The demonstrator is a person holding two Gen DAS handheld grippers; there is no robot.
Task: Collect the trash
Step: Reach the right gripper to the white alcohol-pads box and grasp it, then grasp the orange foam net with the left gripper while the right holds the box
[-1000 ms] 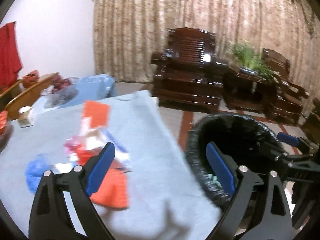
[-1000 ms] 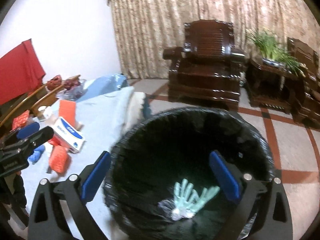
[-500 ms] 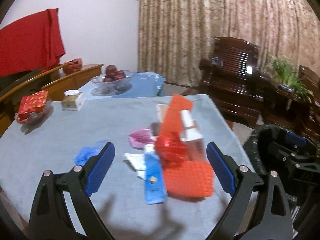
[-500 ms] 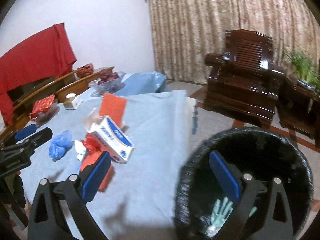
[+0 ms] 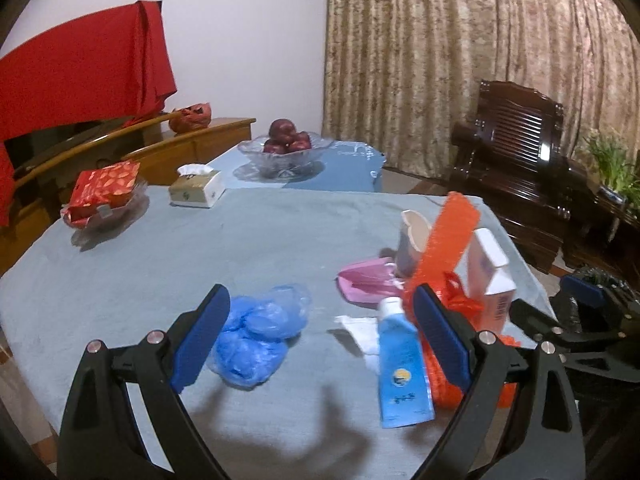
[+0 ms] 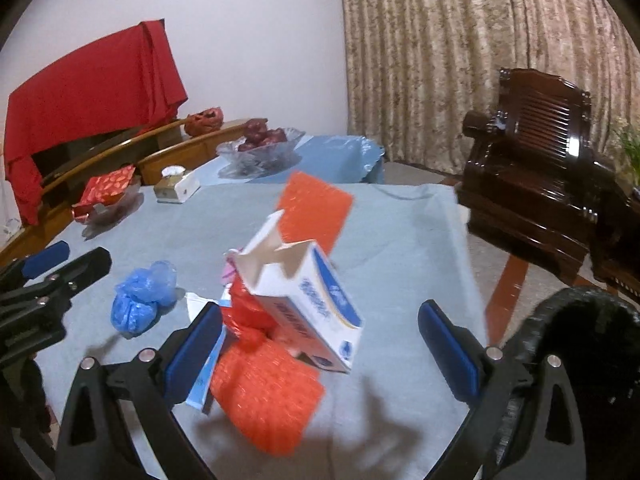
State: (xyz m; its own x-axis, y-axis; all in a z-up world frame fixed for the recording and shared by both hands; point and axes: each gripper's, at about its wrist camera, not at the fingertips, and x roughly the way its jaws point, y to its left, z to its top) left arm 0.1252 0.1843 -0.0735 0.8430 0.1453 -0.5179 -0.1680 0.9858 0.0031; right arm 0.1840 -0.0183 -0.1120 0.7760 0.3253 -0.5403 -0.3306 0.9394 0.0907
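The left gripper is held with its jaws spread wide and nothing between them, above the near edge of the table; the right gripper is likewise spread apart and empty. Between and just beyond the left fingers a crumpled blue plastic bag is seen, with a blue tube lying beside it on a scrap of white paper. In the right wrist view the tube is mostly hidden behind the left finger, while an open white and blue carton is shown leaning over a red mesh sheet. A black-lined bin is shown clearly only in the right view, off the table's right side. Farther back, a tissue box and a glass fruit bowl are set.
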